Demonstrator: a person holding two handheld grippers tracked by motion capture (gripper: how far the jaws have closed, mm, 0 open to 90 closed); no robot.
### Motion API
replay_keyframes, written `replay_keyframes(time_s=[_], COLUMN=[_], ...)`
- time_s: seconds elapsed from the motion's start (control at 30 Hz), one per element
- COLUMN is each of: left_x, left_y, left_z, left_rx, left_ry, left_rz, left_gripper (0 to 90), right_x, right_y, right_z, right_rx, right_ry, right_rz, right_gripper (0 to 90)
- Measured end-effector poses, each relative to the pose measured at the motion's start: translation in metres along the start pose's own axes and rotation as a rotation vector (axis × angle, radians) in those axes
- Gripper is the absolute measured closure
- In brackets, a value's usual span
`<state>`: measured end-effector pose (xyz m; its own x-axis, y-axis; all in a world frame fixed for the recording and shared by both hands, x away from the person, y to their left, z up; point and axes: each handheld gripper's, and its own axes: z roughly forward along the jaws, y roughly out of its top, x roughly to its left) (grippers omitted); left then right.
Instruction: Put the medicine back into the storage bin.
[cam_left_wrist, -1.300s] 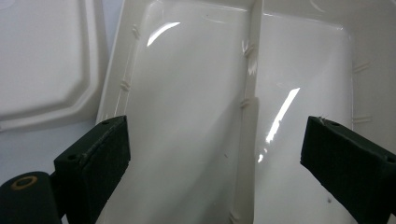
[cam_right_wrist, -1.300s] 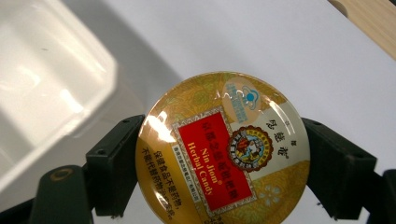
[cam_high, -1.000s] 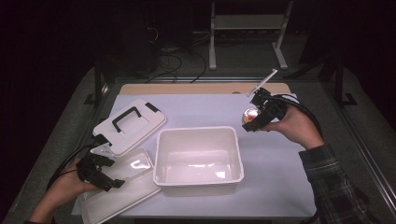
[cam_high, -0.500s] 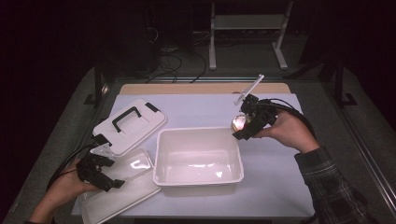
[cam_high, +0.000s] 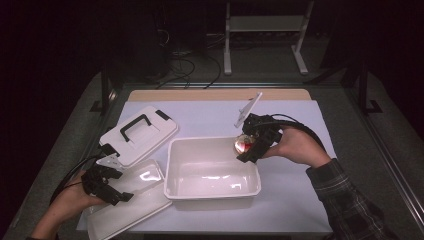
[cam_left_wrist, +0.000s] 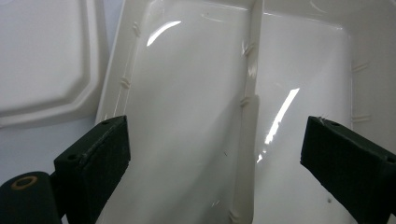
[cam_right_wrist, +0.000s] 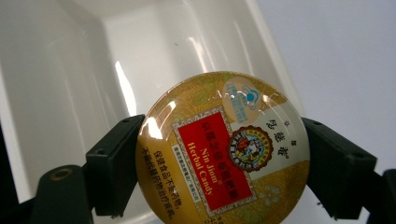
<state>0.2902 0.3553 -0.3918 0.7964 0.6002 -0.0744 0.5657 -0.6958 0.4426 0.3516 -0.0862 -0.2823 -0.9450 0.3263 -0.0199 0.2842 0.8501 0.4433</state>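
Moving left from the table's far right, the right gripper (cam_high: 248, 143) is holding the Nin Jiom Herbal Candy tin (cam_right_wrist: 223, 150) over the white tub's (cam_high: 212, 192) far right rim; it should lower gently inside before letting go. The left gripper (cam_high: 105, 181) is sitting wide on the clear lid (cam_high: 135, 200).

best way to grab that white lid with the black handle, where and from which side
Take the lid by its black handle, coming straight down from above. The lid lies flat on the table and the handle looks raised off it, so jaws set across the bar's middle probably get a better hold than on the thin flat rim.
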Motion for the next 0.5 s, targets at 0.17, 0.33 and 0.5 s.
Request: replay_keyframes(time_s=[0.17, 0.33, 0.5], left_x=[0.0, 0.0, 0.0], left_y=[0.0, 0.0, 0.0], left_z=[0.0, 0.0, 0.001], left_rx=[-0.001, -0.004, -0.003], left_ry=[-0.004, -0.003, -0.005], left_rz=[0.0, -0.002, -0.004], left_gripper=[7.6, 7.6, 7.6], right_x=[0.008, 0.015, 0.016], right_y=[0.005, 0.007, 0.006], right_z=[0.009, 0.019, 0.032], right_rx=[0.013, 0.036, 0.068], right_ry=[0.034, 0.071, 0.091], right_rz=[-0.066, -0.122, -0.134], right_gripper=[19.7, 19.6, 19.6])
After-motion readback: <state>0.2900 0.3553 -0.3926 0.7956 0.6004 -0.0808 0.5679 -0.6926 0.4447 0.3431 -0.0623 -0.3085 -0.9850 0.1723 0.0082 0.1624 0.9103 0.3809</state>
